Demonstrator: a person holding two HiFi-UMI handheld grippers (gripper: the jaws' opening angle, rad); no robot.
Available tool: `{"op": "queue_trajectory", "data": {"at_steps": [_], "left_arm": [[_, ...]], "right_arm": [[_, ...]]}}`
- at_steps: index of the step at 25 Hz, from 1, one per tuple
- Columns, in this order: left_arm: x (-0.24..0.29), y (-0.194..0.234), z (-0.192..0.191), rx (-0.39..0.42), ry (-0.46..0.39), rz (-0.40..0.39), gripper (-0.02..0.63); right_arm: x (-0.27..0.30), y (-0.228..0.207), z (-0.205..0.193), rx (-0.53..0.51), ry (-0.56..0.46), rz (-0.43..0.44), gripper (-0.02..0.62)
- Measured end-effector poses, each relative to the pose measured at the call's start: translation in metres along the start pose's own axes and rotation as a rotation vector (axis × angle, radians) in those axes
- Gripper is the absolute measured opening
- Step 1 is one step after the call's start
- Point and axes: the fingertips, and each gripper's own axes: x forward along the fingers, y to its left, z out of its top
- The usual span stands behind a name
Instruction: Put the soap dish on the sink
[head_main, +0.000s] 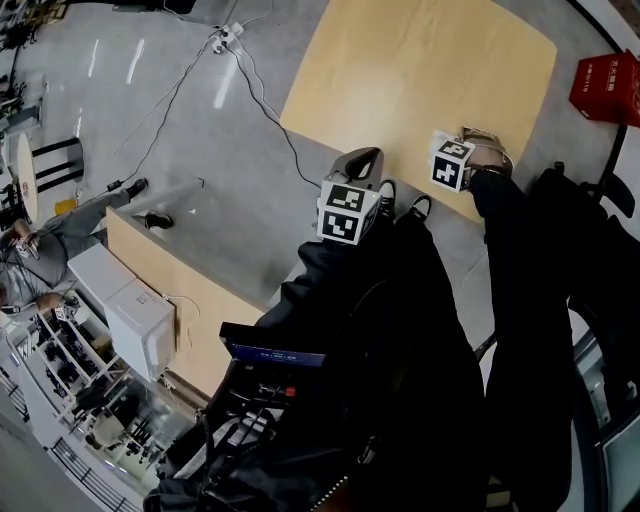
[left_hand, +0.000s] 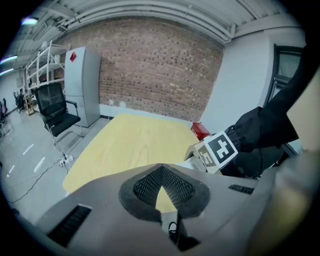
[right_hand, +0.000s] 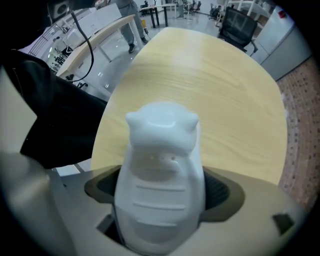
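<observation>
A white soap dish shaped like a small animal stands upright between the jaws of my right gripper, which is shut on it. In the head view the right gripper hovers over the near edge of a light wooden table; the dish itself does not show there. My left gripper has its ribbed pads together with nothing between them, and it hangs beside the table's near-left edge. The right gripper's marker cube shows to its right. No sink is in any view.
A red box sits on the floor past the table's right side. A black office chair and a grey cabinet stand by the brick wall. A wooden counter with white boxes and floor cables lie left.
</observation>
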Motion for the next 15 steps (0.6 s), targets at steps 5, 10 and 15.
{"op": "queue_trajectory", "data": {"at_steps": [5, 10, 15], "left_arm": [[0.0, 0.0, -0.002, 0.003, -0.001, -0.002, 0.003], [-0.006, -0.002, 0.003, 0.009, -0.017, -0.01, 0.003], [-0.011, -0.006, 0.01, 0.033, -0.032, -0.009, 0.003]], "right_arm": [[0.003, 0.0, 0.0, 0.008, 0.007, -0.006, 0.491], [-0.01, 0.004, 0.007, 0.059, -0.113, 0.003, 0.492], [-0.048, 0.0, 0.013, 0.167, -0.324, -0.024, 0.494]]}}
